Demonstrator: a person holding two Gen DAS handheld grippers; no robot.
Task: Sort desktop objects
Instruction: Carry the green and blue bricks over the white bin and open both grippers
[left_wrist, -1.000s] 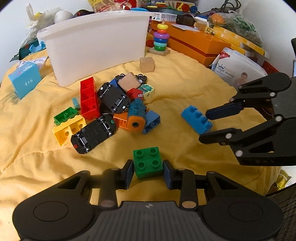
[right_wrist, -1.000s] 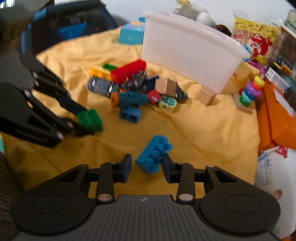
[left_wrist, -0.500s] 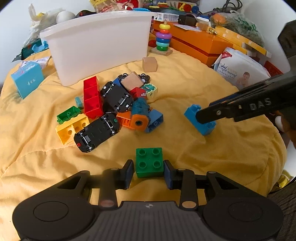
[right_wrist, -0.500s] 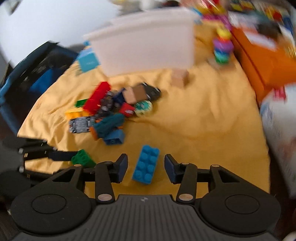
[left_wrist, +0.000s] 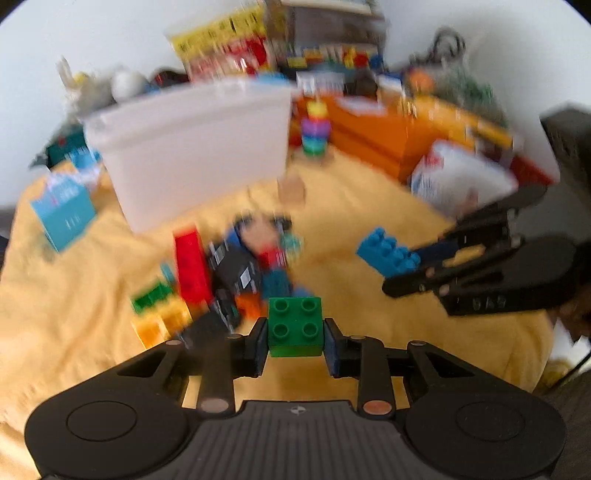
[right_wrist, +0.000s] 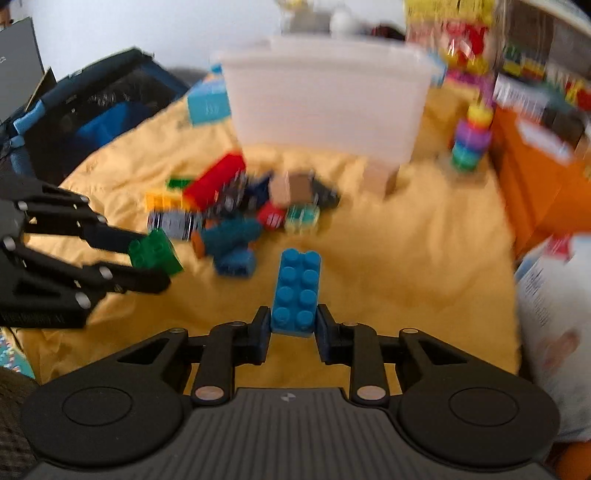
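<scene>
Yellow cloth (left_wrist: 369, 206) covers the work surface, with clutter along its far edge; both views are motion-blurred.

Left gripper (left_wrist: 295, 341): its jaws are closing, and the pads press both sides of the green four-stud brick (left_wrist: 294, 326). The brick sits studs up between the fingers and appears clear of the cloth. In the right wrist view this gripper (right_wrist: 162, 260) enters from the left, with the same brick (right_wrist: 155, 252) at its tips.

Right gripper (right_wrist: 291, 334): its jaws are closing, and the pads clamp the near end of the blue eight-stud brick (right_wrist: 297, 291). The brick projects forward past the fingertips, studs up. In the left wrist view this gripper (left_wrist: 417, 271) enters from the right, with the blue brick (left_wrist: 388, 253) tilted at its tips.

Beyond both grippers, a pile of mixed bricks and toy cars (left_wrist: 229, 273) lies on the cloth. Farther back stands the white bin (left_wrist: 192, 155). A wooden cube (right_wrist: 382, 179) rests near the bin, and a stacking-ring toy (right_wrist: 471, 142) stands to the right of it. An orange box (left_wrist: 380, 136) lies at far right.
</scene>
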